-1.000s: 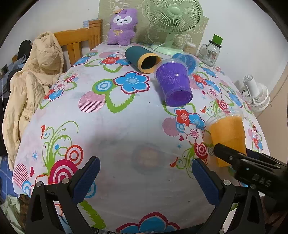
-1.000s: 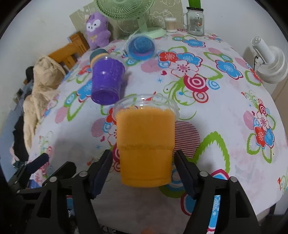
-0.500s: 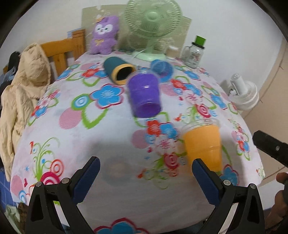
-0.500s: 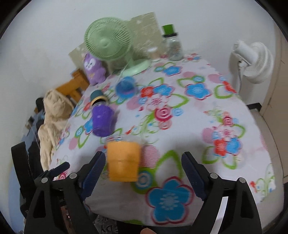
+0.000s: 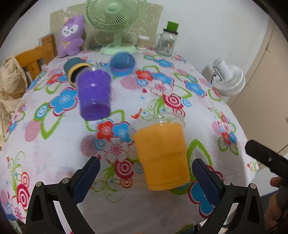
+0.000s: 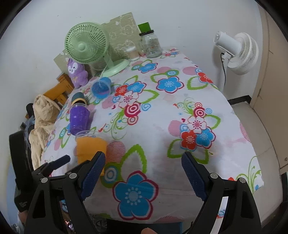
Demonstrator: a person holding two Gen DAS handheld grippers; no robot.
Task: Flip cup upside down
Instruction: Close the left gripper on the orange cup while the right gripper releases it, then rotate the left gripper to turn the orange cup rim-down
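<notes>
Counting four cups (image 5: 162,154), one fan (image 5: 112,17).

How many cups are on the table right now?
4: the orange cup nearest, upright between the left tool fingers; the purple cup behind it; the teal cup on its side; the blue cup by the green fan.

Orange cup (image 5: 162,154) standing mouth up on flowery tablecloth (image 5: 54,153), between wide-open blue fingers (image 5: 86,178) of left gripper (image 5: 144,177), touching neither. Purple cup (image 5: 94,95) farther back. Blue cup (image 5: 122,62), green fan (image 5: 113,19) behind.
</notes>
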